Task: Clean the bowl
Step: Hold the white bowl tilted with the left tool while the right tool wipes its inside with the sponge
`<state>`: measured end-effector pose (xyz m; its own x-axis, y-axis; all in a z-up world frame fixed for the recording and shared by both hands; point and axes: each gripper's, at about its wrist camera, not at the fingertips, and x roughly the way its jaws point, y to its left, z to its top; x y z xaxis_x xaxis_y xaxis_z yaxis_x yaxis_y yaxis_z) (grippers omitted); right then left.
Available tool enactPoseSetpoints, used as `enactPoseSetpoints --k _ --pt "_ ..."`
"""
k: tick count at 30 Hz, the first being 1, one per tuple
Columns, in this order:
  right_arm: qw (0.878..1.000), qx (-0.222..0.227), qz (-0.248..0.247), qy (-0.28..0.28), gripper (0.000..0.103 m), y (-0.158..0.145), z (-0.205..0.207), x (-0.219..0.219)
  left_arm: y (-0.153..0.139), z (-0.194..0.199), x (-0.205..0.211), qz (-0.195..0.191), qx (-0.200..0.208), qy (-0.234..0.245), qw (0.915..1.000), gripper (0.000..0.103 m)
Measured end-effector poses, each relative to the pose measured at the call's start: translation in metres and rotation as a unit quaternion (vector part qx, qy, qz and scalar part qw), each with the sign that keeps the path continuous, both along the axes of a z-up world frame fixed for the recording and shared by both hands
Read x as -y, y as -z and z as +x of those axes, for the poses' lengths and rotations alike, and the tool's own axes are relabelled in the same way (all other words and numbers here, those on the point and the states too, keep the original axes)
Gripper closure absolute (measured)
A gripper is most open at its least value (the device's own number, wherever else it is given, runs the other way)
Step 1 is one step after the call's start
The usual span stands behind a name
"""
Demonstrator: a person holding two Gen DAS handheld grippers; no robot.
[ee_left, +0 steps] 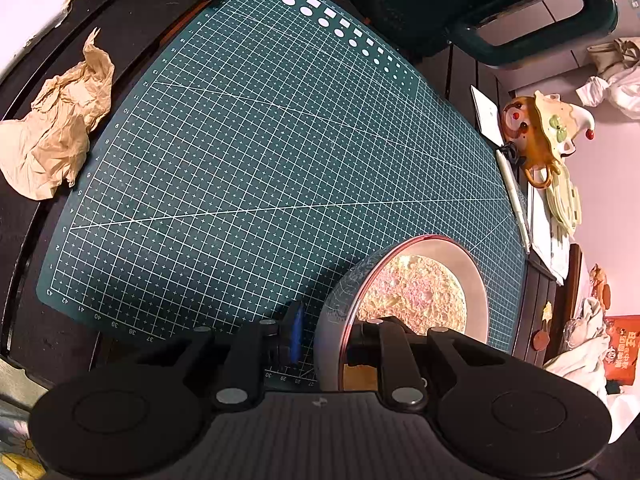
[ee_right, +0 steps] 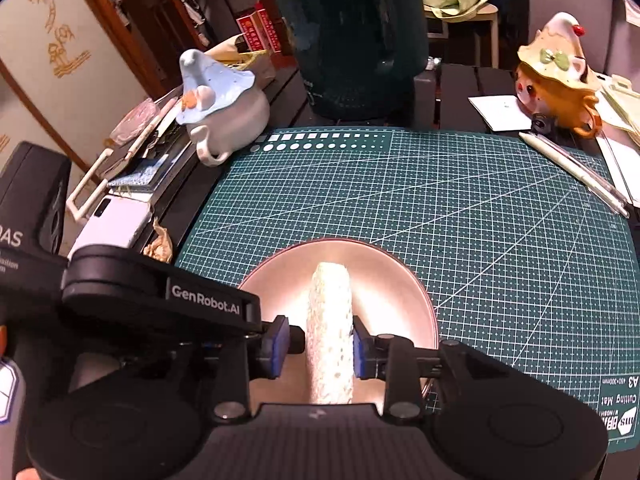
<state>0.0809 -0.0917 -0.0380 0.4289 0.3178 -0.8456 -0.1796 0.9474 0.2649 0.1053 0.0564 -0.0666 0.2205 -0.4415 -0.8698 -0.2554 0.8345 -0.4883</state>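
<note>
Black right gripper, spread around the upright pale porous sponge, releases it inside the shallow pink metal bowl on the green cutting mat, whose rim the left gripper pinches, so withdrawing probably follows.

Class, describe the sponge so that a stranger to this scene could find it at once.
Start at the green cutting mat covering the table. At its near edge sits a pale bowl. The sponge stands on edge inside it, between the right gripper's blue pads: the only porous, cream-coloured slab here.
</note>
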Motion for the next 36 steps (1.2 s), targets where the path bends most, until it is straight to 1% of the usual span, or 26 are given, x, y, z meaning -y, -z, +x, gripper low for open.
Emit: enactPoseSetpoints --k 2,3,4,5,6,10,11,12,13,15,17,20,21,23,24,26,30,32,34,35,36 --pt "1.0 -0.006 -0.007 -0.008 0.073 0.0 0.003 -0.002 -0.001 0.0 0.001 0.0 0.0 -0.001 1.0 0.084" --pt "1.0 -0.002 -0.014 -0.02 0.075 -0.001 0.004 -0.004 0.0 0.001 0.0 -0.001 -0.001 -0.001 1.0 0.084" --pt "0.999 0.001 -0.022 -0.041 0.077 -0.003 0.005 -0.008 0.0 0.001 0.0 -0.001 0.0 -0.001 1.0 0.084" --pt "0.999 0.001 -0.025 -0.048 0.08 -0.003 0.005 -0.009 -0.001 0.001 0.0 0.001 0.001 0.0 1.0 0.083" --pt "0.999 -0.003 -0.021 -0.047 0.083 -0.003 0.006 -0.009 -0.001 0.001 0.001 0.002 0.002 0.002 1.0 0.084" --pt "0.999 -0.013 -0.003 -0.039 0.083 -0.001 0.006 -0.005 -0.001 0.002 0.001 0.002 0.002 0.002 1.0 0.084" --pt "0.999 -0.012 -0.007 -0.038 0.081 -0.001 0.006 -0.005 0.0 0.002 0.0 0.002 0.002 0.002 1.0 0.084" --pt "0.999 -0.011 -0.011 -0.037 0.075 -0.001 0.005 -0.005 0.001 0.002 0.0 0.002 0.002 0.002 1.0 0.084" --pt "0.999 -0.006 -0.023 -0.031 0.072 -0.002 0.003 -0.007 0.001 0.002 -0.001 0.001 0.002 0.002 1.0 0.084" --pt "0.998 0.013 -0.063 -0.018 0.06 -0.006 -0.005 -0.015 0.002 0.002 -0.002 0.002 0.002 0.002 1.0 0.084" --pt "0.995 0.032 -0.095 -0.02 0.06 -0.009 -0.011 -0.024 0.002 0.002 -0.002 0.002 0.002 0.002 1.0 0.083" --pt "0.992 0.047 -0.115 -0.024 0.06 -0.008 -0.013 -0.031 0.002 0.002 -0.002 0.0 0.001 0.001 1.0 0.084" --pt "0.993 0.045 -0.111 -0.021 0.06 -0.008 -0.012 -0.03 0.003 0.002 -0.003 0.0 0.002 0.001 1.0 0.083" --pt "0.995 0.026 -0.095 -0.005 0.058 -0.007 -0.007 -0.024 0.004 0.001 -0.006 0.002 0.003 0.002 1.0 0.083" --pt "0.996 0.012 -0.09 0.005 0.055 -0.007 -0.004 -0.021 0.004 0.001 -0.007 0.003 0.003 0.003 1.0 0.083" --pt "0.996 -0.016 -0.089 0.016 0.053 -0.007 0.002 -0.017 0.004 0.0 -0.009 0.005 0.004 0.004 1.0 0.083" --pt "0.993 -0.022 -0.112 0.011 0.054 -0.004 0.007 -0.02 0.007 0.0 -0.016 0.003 0.004 0.003 1.0 0.083" --pt "0.994 -0.023 -0.111 -0.001 0.055 -0.003 0.005 -0.021 0.008 -0.001 -0.018 0.003 0.004 0.004 1.0 0.083" --pt "0.994 -0.026 -0.102 0.0 0.062 -0.003 0.005 -0.019 0.009 -0.001 -0.022 0.005 0.005 0.005 1.0 0.083" --pt "0.995 -0.029 -0.091 0.008 0.067 -0.003 0.006 -0.016 0.01 -0.001 -0.024 0.005 0.005 0.005 1.0 0.083" --pt "0.996 -0.032 -0.08 0.016 0.067 -0.003 0.006 -0.013 0.011 -0.001 -0.027 0.005 0.004 0.005 1.0 0.083"
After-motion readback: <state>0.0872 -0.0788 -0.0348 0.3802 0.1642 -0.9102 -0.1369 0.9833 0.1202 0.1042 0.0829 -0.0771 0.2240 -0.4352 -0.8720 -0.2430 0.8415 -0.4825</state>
